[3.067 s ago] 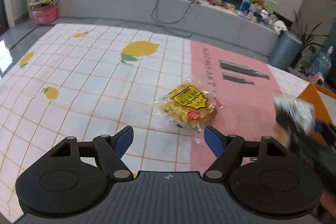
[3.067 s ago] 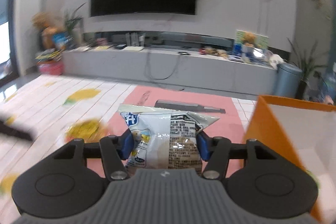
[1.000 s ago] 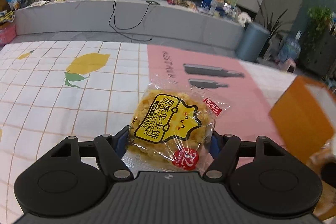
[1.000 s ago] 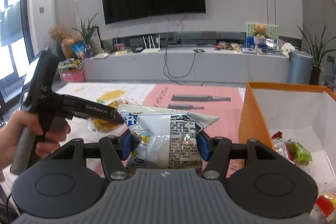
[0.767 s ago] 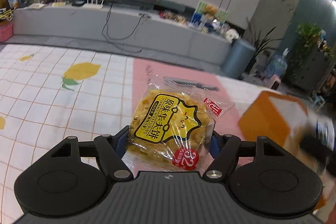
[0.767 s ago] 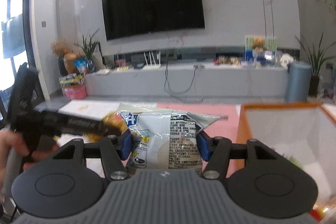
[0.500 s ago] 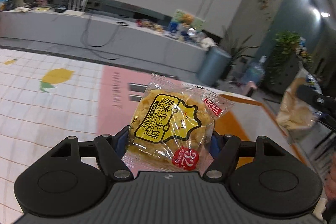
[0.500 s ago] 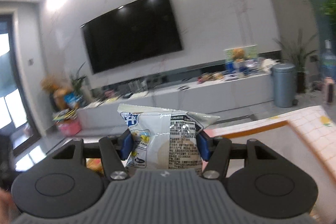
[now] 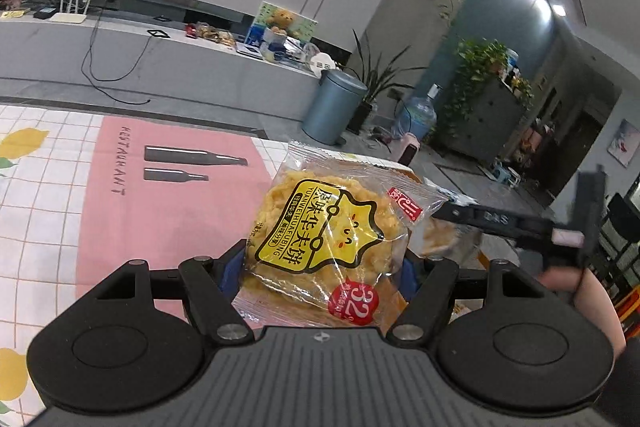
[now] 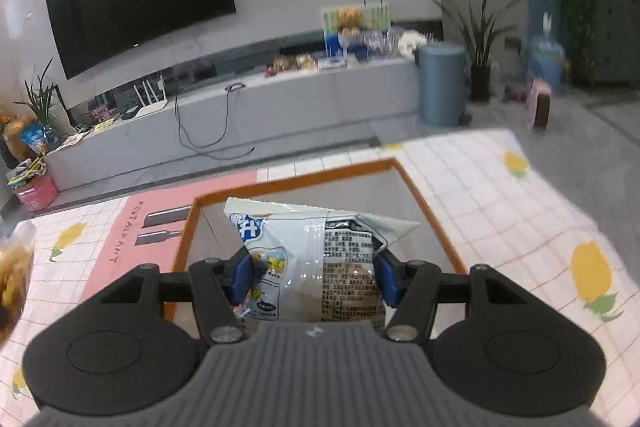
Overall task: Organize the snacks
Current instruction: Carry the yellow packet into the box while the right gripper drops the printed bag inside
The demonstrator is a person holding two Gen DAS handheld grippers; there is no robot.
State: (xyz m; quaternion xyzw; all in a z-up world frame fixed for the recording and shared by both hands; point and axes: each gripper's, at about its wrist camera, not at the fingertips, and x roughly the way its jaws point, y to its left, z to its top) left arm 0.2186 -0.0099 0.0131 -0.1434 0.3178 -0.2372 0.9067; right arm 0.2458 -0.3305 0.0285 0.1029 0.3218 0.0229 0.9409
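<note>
Currently I am gripping a white snack bag [image 10: 316, 263] in my right gripper [image 10: 314, 277], jaws closed on its sides, hovering above the orange box [image 10: 432, 223] on the lemon tablecloth [image 10: 520, 211]. My left gripper [image 9: 320, 269] is clamping the yellow cracker pack [image 9: 332, 239], held off the cloth. Judgement: I should be lowering well inside the rim before releasing, one hand at a time, keeping the tools apart.

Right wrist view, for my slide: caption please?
Right hand-held gripper holds a white snack packet above the orange box.
</note>
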